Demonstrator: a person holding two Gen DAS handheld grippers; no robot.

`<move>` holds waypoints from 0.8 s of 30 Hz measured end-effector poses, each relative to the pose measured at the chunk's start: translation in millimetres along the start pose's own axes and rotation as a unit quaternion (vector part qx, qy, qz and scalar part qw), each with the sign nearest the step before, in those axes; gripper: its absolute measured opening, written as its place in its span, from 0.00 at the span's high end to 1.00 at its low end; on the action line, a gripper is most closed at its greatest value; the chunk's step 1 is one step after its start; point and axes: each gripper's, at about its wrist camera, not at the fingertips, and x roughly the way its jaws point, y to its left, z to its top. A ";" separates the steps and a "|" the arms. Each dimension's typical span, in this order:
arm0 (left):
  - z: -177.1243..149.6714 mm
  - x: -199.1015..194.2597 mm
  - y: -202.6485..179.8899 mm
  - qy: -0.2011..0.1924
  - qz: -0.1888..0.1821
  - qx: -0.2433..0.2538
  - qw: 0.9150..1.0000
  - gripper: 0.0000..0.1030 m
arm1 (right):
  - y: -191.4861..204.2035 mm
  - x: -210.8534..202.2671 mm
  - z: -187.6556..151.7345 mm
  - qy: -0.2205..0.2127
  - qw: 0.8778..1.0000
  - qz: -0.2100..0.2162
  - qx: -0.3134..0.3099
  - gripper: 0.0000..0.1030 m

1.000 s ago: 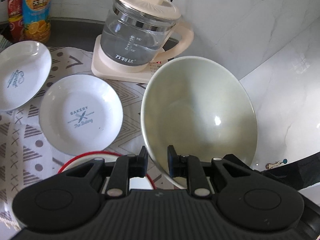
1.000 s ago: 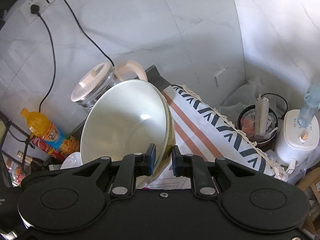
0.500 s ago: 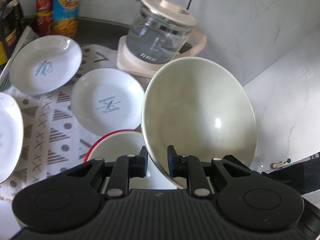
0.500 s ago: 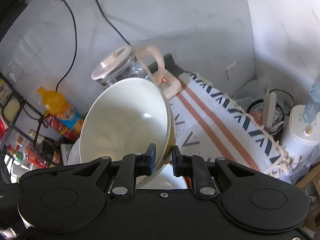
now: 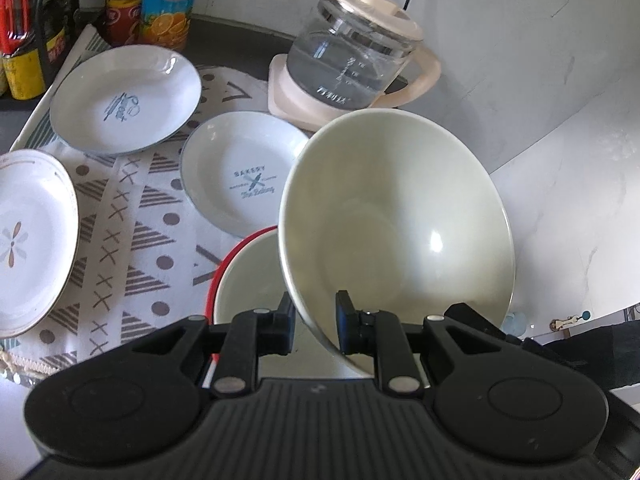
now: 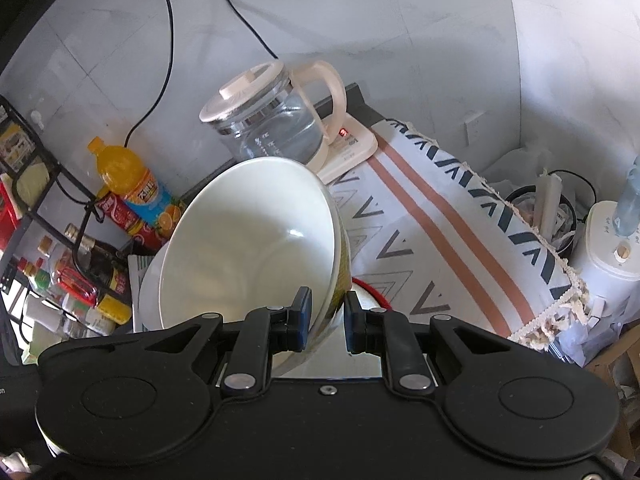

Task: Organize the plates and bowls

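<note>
Between the fingers of our left gripper we log a pale green bowl, clamped by its near rim and tilted up on edge, open side toward the camera. Directly under it, just left of the fingers, sits a red-rimmed bowl on the patterned cloth. Ahead and left: a "Bakery" plate; beyond that a second printed plate; far left, a flower-motif plate. Ahead at the wall we note a glass kettle on its cream base, and to its left an orange drink bottle.

Our right gripper pinches the wall of a cream bowl with a yellowish outer side, likewise tilted on edge. Just right of those fingers a sliver of red rim shows beneath. We cannot tell whether the two held bowls touch. Right of the gripper the striped cloth runs to a fringed edge; a white appliance stands beyond it.
</note>
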 end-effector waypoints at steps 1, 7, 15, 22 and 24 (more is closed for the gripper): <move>-1.4 1.7 2.5 0.003 0.000 -0.003 1.000 0.82 | 0.5 1.4 -1.2 0.003 1.000 -0.001 -0.001 0.84; -11.0 10.1 17.3 0.021 0.003 -0.022 1.000 0.82 | 5.9 9.7 -6.7 0.023 0.999 -0.012 -0.022 0.84; -18.2 17.2 24.7 0.041 0.017 -0.019 0.999 0.79 | 3.2 27.4 -23.0 0.057 0.997 -0.035 -0.028 0.84; -21.4 24.0 27.3 0.050 0.019 -0.014 0.998 0.77 | -6.4 38.9 -28.8 0.085 0.995 -0.042 0.001 0.84; -21.5 26.5 29.6 0.053 0.018 -0.013 0.998 0.77 | -2.3 39.5 -28.3 0.079 0.996 -0.042 -0.018 0.83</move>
